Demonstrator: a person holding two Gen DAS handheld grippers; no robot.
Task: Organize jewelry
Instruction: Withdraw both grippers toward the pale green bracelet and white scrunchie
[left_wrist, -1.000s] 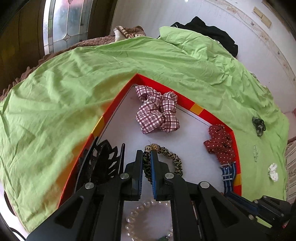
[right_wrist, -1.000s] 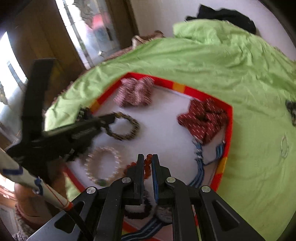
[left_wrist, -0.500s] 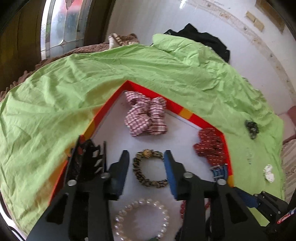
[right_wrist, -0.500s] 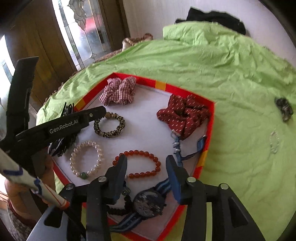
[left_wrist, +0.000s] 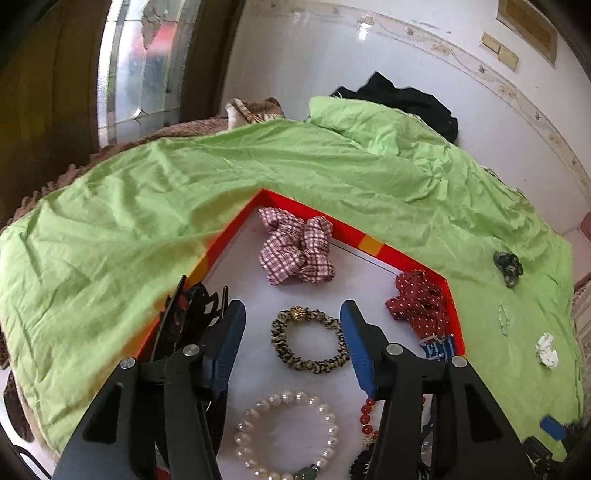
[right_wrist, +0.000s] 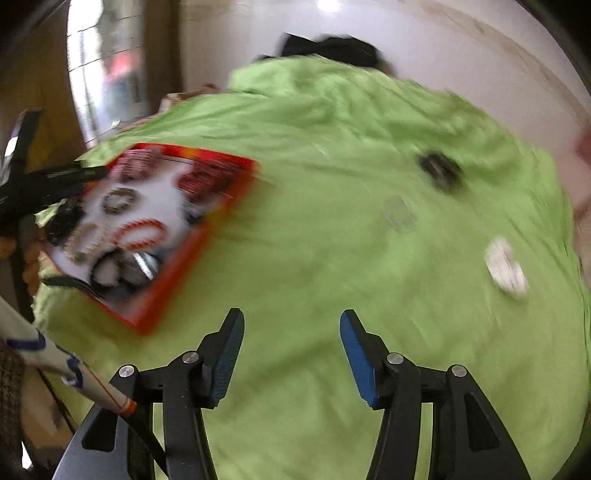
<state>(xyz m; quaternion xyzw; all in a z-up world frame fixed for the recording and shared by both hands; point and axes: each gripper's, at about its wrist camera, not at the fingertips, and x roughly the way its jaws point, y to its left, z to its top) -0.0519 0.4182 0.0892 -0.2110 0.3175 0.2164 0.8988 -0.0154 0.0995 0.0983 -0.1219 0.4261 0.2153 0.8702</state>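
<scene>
Leopard-print fabric bracelet with gold bead (left_wrist: 309, 340) flat in red-rimmed white tray (left_wrist: 373, 245), between spread fingers of left gripper (left_wrist: 291, 345), untouched. Right gripper (right_wrist: 291, 356) wide apart, holding nothing, over green bedsheet (right_wrist: 332, 236).

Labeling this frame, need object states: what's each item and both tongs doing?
left tongs: open, empty, straddling leopard scrunchie
right tongs: open, empty, over green sheet
leopard scrunchie: flat in tray
pearl bracelet: flat in tray
plaid scrunchie: in tray
white scrunchie: outside tray, on sheet
</scene>
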